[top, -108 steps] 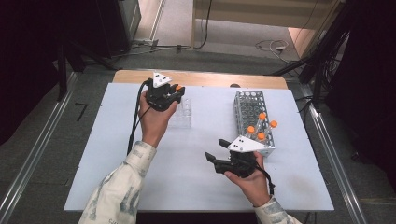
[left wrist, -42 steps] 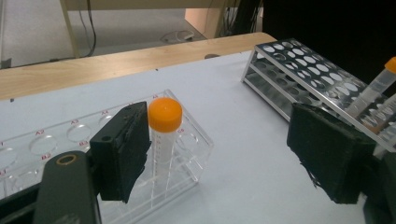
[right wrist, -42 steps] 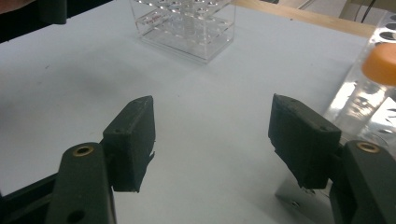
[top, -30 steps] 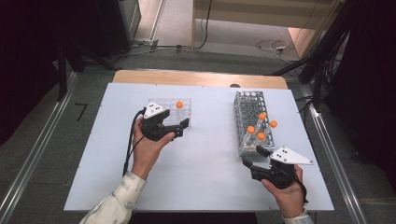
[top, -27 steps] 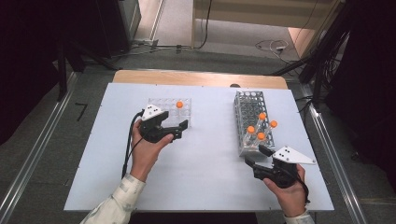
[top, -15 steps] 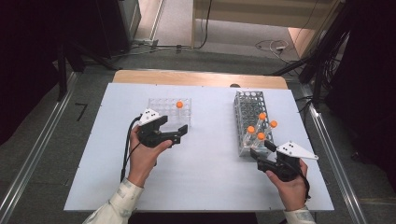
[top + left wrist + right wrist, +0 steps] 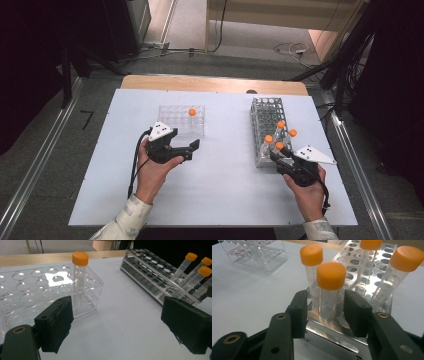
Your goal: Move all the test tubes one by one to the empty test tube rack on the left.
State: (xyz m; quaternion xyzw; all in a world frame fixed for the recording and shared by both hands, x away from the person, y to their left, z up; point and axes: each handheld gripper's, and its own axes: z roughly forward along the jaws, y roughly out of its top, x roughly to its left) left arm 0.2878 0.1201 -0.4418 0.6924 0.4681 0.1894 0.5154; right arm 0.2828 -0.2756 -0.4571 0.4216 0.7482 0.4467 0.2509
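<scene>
Right gripper [image 7: 325, 308], black and two-jawed, sits at the near end of the silver metal tube rack [image 7: 265, 120] with its jaws on either side of a clear plastic tube with an orange screw cap [image 7: 329, 290]. Its jaws have just been closing, yet a narrow gap shows between each pad and the tube wall, so nothing is gripped. This tube stands upright in one of the rack's nearest holes; its body is transparent with faint printed graduation marks, and its cap is a smooth, flat-topped orange cylinder, wider than the tube. Three more tubes of the same kind stand close behind and beside it, one leaning to the right in the right gripper view. From the high view the right gripper [image 7: 287, 162] lies at the near right of the white table top [image 7: 225, 200], touching the rack's front edge.

Left gripper [image 7: 192, 150], held in the person's left hand [image 7: 152, 172], hovers just in front of the clear acrylic tube rack [image 7: 175, 120] with its jaws spread wide and nothing between them. One orange-capped tube [image 7: 79, 277] stands upright in that clear rack, near its right end. The two racks are well apart on the table.
</scene>
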